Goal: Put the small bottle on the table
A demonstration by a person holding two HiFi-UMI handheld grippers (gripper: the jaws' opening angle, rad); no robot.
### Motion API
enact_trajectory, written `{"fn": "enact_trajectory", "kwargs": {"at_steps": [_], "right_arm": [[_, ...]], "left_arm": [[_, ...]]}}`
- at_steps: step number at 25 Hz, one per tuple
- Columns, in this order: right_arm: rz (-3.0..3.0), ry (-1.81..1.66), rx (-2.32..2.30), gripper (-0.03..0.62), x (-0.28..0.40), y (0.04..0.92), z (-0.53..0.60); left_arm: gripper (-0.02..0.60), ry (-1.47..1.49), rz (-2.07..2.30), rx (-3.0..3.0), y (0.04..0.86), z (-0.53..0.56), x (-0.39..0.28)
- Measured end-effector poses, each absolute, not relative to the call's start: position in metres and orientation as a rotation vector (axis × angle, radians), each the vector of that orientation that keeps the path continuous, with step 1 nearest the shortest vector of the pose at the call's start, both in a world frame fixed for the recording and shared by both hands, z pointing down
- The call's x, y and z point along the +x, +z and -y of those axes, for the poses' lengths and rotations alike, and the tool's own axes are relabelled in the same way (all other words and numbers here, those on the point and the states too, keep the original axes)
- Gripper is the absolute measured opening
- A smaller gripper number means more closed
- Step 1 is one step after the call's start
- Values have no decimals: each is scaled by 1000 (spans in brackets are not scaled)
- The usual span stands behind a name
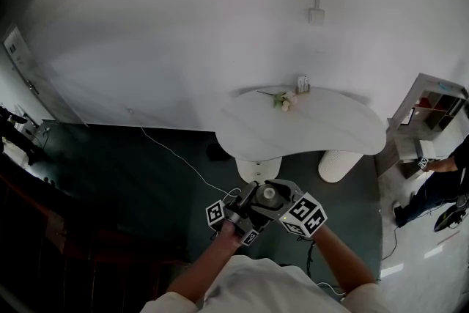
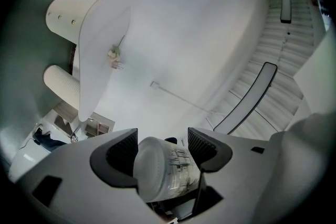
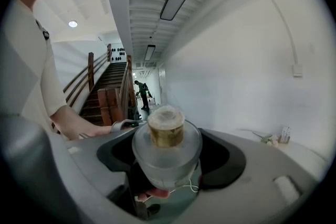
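Observation:
The small frosted bottle [image 1: 269,194] is held in the air in front of my chest, between both grippers. My left gripper [image 2: 163,145] is shut on its labelled body [image 2: 167,168], which lies tilted between the pads. In the right gripper view the bottle [image 3: 167,149] stands upright with a brownish neck, and my right gripper [image 3: 169,157] is shut round it. In the head view the left gripper [image 1: 249,201] and right gripper [image 1: 287,196] meet at the bottle. The white curved table [image 1: 315,130] stands ahead against the wall, well beyond the grippers.
On the table's far edge lie a flower [image 1: 284,100] and a small box [image 1: 303,83]. Two white pedestals [image 1: 337,165] carry it. A shelf [image 1: 432,105] and a person [image 1: 440,183] are at the right, wooden stairs [image 1: 51,231] at the left, and a cable [image 1: 176,156] crosses the dark floor.

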State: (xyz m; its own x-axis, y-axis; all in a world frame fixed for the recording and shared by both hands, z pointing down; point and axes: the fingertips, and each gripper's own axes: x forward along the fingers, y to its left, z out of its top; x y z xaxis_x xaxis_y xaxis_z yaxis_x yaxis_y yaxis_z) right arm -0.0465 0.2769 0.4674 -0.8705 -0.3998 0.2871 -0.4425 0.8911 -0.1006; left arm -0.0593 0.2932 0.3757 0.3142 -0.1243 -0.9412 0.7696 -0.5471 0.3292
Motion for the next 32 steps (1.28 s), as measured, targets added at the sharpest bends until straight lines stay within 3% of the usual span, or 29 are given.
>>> {"fn": "enact_trajectory", "kwargs": {"at_steps": [32], "right_arm": [[2713,288,905,348,-121,472,-71]], "left_arm": [[281,-1234,-714,1623,379,-83,-138]]}}
